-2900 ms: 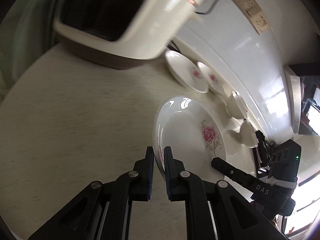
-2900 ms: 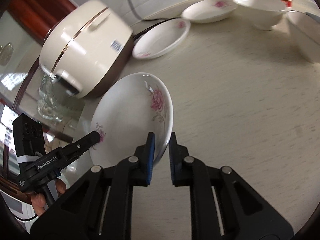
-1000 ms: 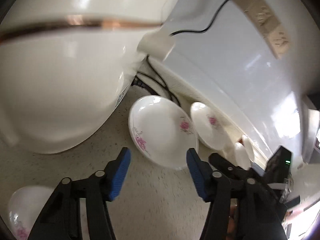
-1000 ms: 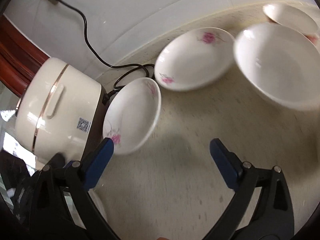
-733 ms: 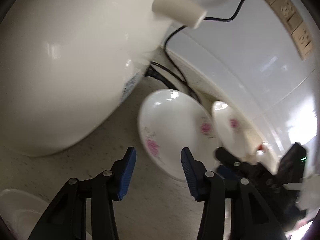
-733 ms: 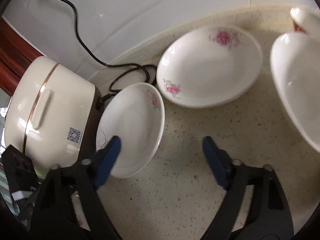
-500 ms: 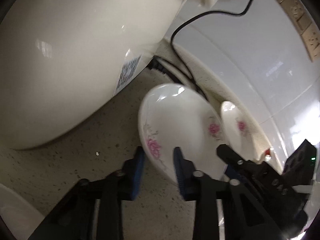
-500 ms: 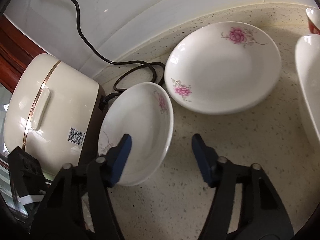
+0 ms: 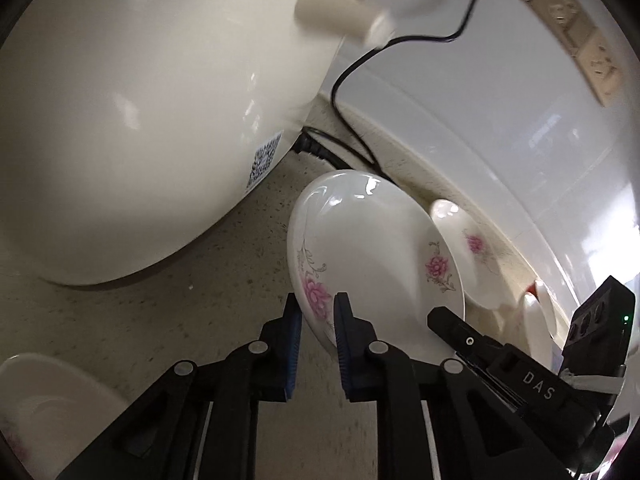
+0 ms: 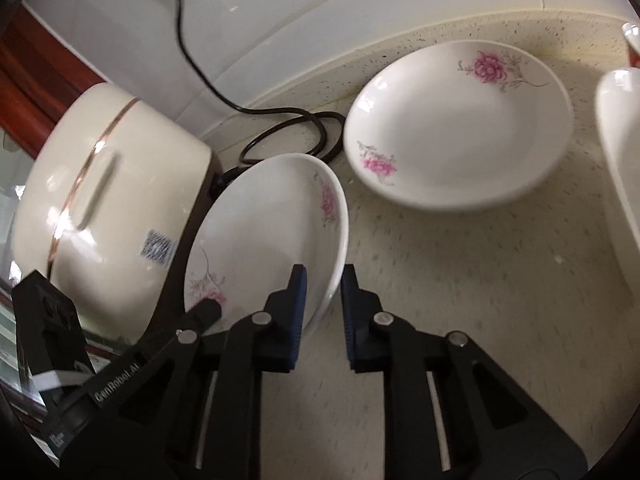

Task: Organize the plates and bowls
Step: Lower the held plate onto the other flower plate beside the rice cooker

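A flowered plate is gripped on two sides; most of the sorting is judged still to be done.

In the left wrist view the left gripper (image 9: 316, 312), whose jaws have just been closing, is pinched on the near rim of the flowered plate (image 9: 372, 252) at lower centre of the frame. In the right wrist view the right gripper (image 10: 322, 280), its jaws likewise just closed in, is clamped on the same plate's opposite rim at lower centre. The plate is seen tilted beside the rice cooker (image 10: 100, 184) at left, over the power cord (image 10: 280, 128). A second flowered plate (image 10: 460, 124) lies unstacked at upper right, a white bowl (image 10: 620, 152) at the right edge, and another dish (image 9: 44, 408) at lower left of the left view.
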